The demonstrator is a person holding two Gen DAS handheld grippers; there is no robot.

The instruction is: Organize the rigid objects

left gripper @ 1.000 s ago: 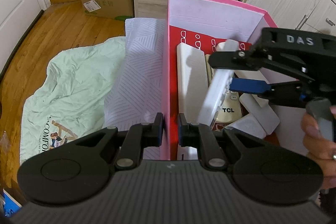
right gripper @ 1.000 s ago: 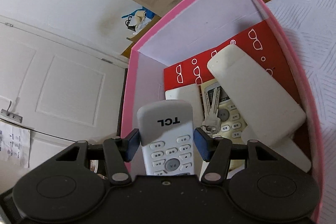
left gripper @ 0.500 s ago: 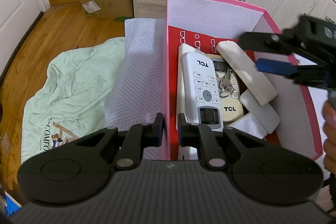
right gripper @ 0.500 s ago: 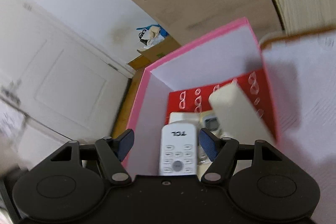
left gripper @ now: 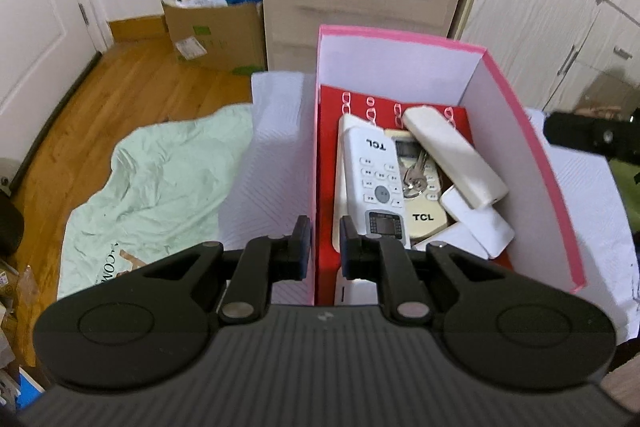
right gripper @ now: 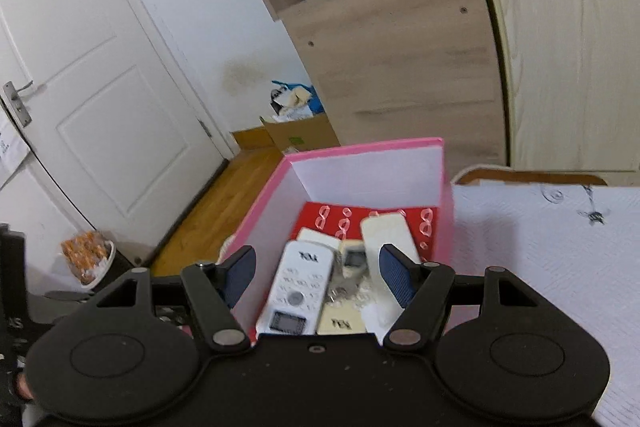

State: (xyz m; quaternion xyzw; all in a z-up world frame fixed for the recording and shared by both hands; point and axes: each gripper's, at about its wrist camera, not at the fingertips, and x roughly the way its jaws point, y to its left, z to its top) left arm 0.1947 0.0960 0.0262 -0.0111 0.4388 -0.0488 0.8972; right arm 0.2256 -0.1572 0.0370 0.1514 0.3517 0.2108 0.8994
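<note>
Left gripper [left gripper: 324, 241] pinches the pink box [left gripper: 554, 187] wall, apparently firmly; right gripper [right gripper: 316, 277], spread empty, should lift clear

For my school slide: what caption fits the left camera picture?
Left gripper pinches the pink box wall; remotes and keys lie inside.

Home bedroom, by the look of it. Wood-grain wardrobe [right gripper: 560, 75], white panelled door [right gripper: 92, 115], plank floor [left gripper: 132, 95]. Rumpled green bedsheet [left gripper: 160, 183] beside a cluttered cardboard box [left gripper: 216, 35].
</note>
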